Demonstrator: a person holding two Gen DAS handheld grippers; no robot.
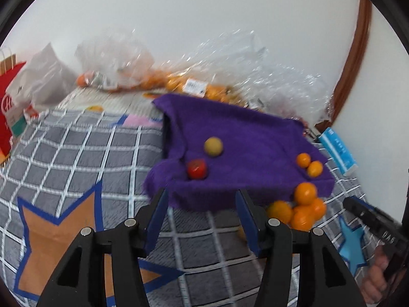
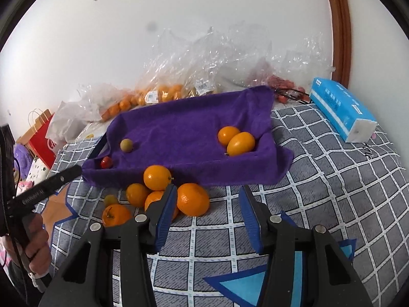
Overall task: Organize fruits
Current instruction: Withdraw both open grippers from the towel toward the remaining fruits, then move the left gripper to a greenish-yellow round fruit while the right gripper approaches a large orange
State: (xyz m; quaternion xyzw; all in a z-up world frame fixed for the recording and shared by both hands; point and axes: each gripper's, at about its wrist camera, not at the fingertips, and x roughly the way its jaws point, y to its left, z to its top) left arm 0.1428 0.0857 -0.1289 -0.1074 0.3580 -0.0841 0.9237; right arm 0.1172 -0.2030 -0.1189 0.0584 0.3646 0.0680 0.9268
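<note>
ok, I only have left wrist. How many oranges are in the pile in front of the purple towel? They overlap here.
Observer: Five oranges, all on the quilt, as the right wrist view shows.
Operator: Anything else with them?
Observer: One small green fruit, right beside the pile.
Operator: Is the right gripper holding anything?
Observer: No. The right gripper is open, with nothing between its pads.

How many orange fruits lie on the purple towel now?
2. One round orange fruit and one oval orange fruit touch each other near the right end of the purple towel. Folds may hide others.
</note>
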